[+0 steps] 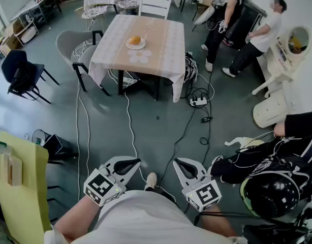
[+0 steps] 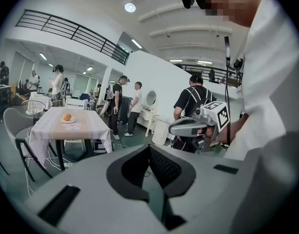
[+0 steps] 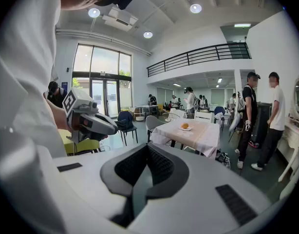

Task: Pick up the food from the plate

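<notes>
An orange piece of food [image 1: 135,39] lies on a small white plate [image 1: 136,46] on a table with a pale checked cloth [image 1: 161,50], far ahead across the room. The food [image 2: 67,116] shows small at the left in the left gripper view, and the food [image 3: 185,126] sits right of centre in the right gripper view. Both grippers are held close to the person's body, far from the table. My left gripper [image 1: 137,162] is shut with nothing in it. My right gripper [image 1: 177,162] is shut and holds nothing either.
Grey chairs [image 1: 74,44] stand left of the table, a white chair [image 1: 155,6] behind it. Cables and a power strip [image 1: 198,101] run over the floor between me and the table. Two people [image 1: 250,32] stand at the back right. A yellow chair [image 1: 21,187] is near left, a black helmet [image 1: 273,192] near right.
</notes>
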`<state>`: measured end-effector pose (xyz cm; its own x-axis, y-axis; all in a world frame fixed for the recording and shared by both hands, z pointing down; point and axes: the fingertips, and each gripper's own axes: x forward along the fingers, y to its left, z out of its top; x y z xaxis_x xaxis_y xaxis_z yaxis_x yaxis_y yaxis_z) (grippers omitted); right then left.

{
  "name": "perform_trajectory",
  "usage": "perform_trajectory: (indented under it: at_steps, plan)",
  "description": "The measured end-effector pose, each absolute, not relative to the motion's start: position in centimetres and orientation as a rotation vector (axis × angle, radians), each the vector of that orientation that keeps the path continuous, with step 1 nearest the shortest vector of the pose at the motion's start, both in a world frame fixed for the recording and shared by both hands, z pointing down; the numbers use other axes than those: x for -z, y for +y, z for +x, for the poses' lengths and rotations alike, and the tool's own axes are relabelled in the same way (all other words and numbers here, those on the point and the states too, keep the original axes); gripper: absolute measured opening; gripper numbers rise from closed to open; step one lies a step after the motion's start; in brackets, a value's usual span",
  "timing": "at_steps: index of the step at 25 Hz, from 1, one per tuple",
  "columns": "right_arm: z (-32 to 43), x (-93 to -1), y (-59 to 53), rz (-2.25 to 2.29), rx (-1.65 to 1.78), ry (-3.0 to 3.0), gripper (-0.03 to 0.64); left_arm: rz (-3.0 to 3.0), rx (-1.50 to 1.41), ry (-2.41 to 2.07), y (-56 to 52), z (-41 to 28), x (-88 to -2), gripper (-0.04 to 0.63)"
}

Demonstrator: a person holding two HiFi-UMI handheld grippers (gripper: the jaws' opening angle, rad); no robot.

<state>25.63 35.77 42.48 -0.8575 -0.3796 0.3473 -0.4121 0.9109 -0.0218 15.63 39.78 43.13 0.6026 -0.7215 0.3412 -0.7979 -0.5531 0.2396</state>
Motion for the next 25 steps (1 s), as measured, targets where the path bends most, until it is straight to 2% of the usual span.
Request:
perform_trajectory:
  at_steps: [8,18,20,23,25]
  plan:
    - [29.1,-42.2,32.8,0.559,-0.120,-2.749,0.011,2.473,-0.305,-1.233,37.3,19.6,-41.7,0.008]
    - [23.6,-44.3,26.6,0.488,-0.129,-2.739,0.014,2.430,-0.270,-1.315,31.2,13.3,-43.4,0.020]
    - [21.8,-44.4,24.4,0.515,-0.120,-2.723,0.036,2.438,-0.257,-1.308,28.9,11.3,-43.8,0.070]
    - [18.0,-44.0,20.8,0.584,-0.131,-2.702,0.114,2.471,-0.256,-1.288,24.9,7.2,-43.4,0.103]
    - [15.1,-43.4,18.7,0.605,-0.104,-2.689,0.134,2.493,-0.243,-1.271,22.6,4.1,-42.9,0.112]
